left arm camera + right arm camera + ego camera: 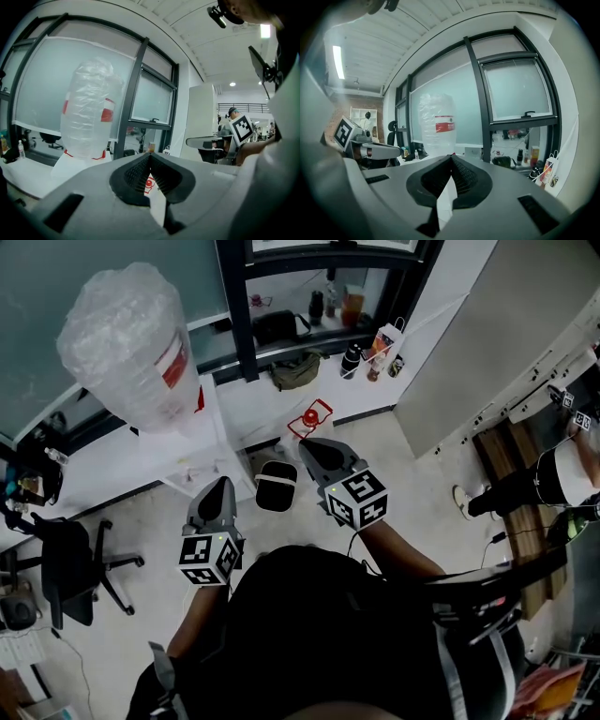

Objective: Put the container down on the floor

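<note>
Black with a pale rim and a pale band across its top, the container [277,486] stands mouth-up on the floor [403,465], close beside the base of a white dispenser [199,451] that carries an upturned water jug [131,343] wrapped in clear film. Nothing holds or touches it, so the set-down named in the task looks done, judging from how it rests.

In the head view it lies ahead of the person and below both tools, in the gap between them. The left tool [220,488] sits to its left and the right tool [314,451] up and to its right. The right one looks slightly nearer, though height is hard to judge from above. Both tools point roughly level toward the window, passing over the container, and neither gripper view shows it.

Each gripper view shows its tool pinched closed, ribbed pads meeting at the tips with nothing between them. Any further move toward the container would call for tipping a tool downward and spreading it first.

Beyond lie a small red item [310,418] on the floor and an office chair [70,563] off to the left.
</note>
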Available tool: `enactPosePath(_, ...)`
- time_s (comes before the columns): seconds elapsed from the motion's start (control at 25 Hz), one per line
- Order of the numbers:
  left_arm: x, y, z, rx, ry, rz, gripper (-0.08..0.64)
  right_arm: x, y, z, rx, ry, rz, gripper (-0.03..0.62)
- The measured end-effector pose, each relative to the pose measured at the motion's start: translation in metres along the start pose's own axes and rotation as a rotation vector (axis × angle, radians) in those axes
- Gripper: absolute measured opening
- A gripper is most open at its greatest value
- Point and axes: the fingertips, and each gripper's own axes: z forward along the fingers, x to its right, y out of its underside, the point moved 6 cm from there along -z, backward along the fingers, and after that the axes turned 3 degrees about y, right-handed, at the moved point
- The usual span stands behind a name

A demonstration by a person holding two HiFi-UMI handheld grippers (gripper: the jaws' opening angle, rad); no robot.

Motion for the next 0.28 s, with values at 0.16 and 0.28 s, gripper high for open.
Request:
enactPosePath(0.16,-0.003,-0.003,0.004,0.001,-0.005,0.015,0.008,0.002,0.000,0.004,-0.010,-0.011,-0.015,0.008)
enactPosePath(0.28,-0.006,-0.006,0.008,0.003,-0.015,0.038,0.008,0.004,-0.004,0.011,-0.008,-0.028,-0.034,0.008)
